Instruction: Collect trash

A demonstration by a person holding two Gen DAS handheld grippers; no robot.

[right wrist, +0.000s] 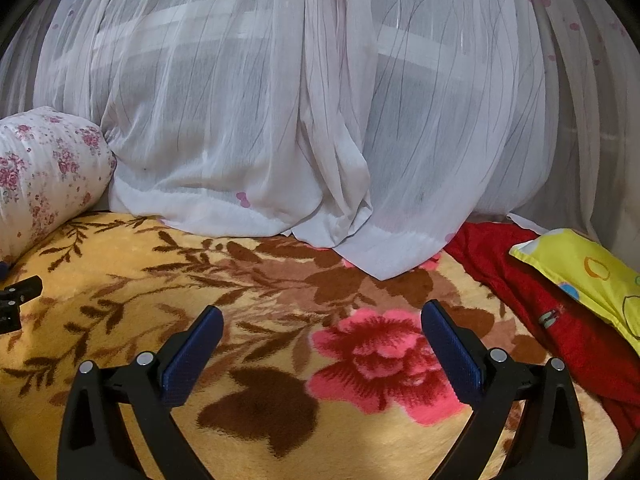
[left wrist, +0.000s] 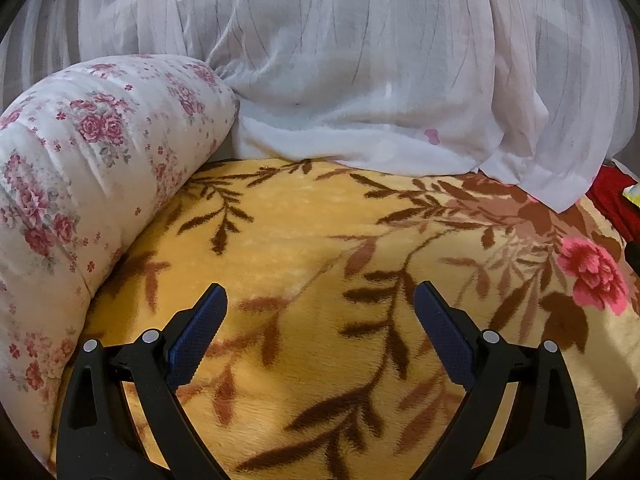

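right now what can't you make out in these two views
- Trash: none shows in either view.
- Behind the curtain: only pale bars show through, both views.
- Yellow pillow: cut by right wrist view's edge.
- Red cloth: partly under the pillow.
- Flowered bolster: its end runs past the left edge.

Something yellow on the right side

A bright yellow puffy thing with coloured rings printed on it lies tilted on a crumpled red cloth, near the hem of the thin white curtain. I cannot tell if it is a bag or a pillow.
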